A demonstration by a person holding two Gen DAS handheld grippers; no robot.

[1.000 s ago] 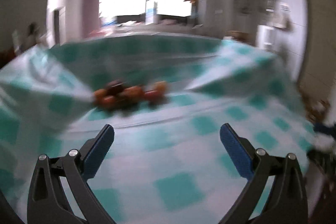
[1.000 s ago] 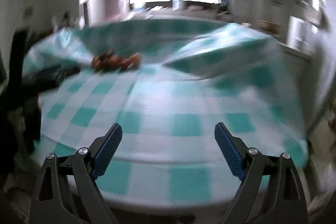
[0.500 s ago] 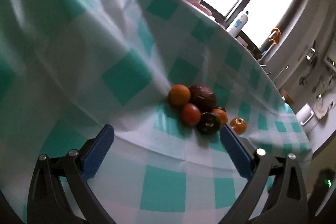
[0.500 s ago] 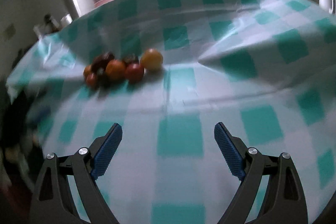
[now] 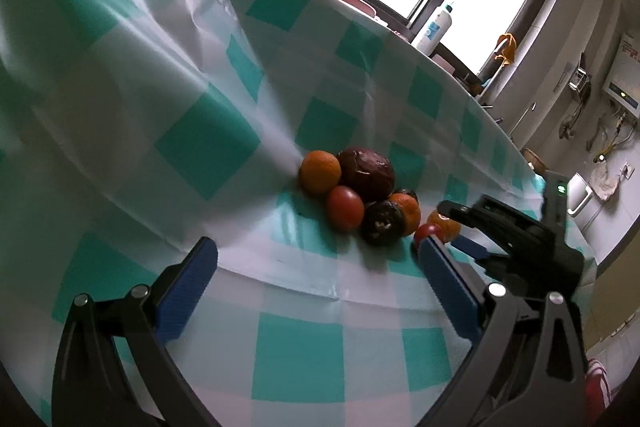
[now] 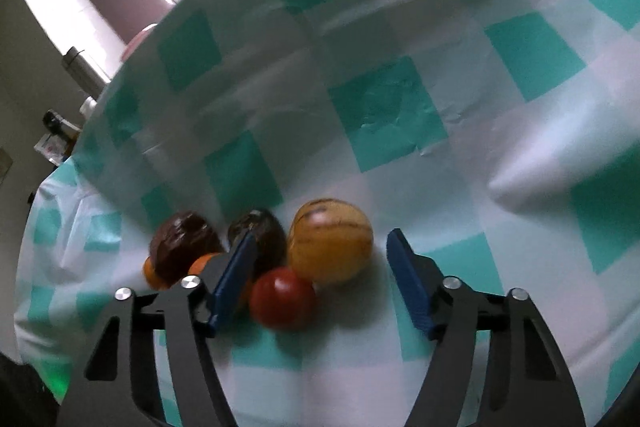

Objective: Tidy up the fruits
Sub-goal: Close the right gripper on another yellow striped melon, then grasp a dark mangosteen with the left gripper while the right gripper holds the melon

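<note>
1. Both grippers are coming in much closer to the fruit pile (image 5: 360, 203) than a second ago, when it was sitting small and far across the cloth.
2. Right gripper (image 6: 320, 275) is now reaching the pile; its jaws have just been closing to about half width, with the yellow fruit (image 6: 330, 241) and the red tomato (image 6: 282, 297) lying between them, pads not yet pressing either one.
3. Left gripper (image 5: 320, 279) is hanging wide and empty at 6 o'clock of the pile, nothing between its jaws.
4. Fruit are all sitting bunched and touching on the checked tablecloth (image 5: 300, 359): an orange (image 5: 320, 173) at 10 o'clock, a dark purple fruit (image 5: 366, 173) at 12 o'clock.
5. Progress, as a judgement: sorting is only starting; no fruit is lifted or set apart, and no bowl or tray is showing.
</note>
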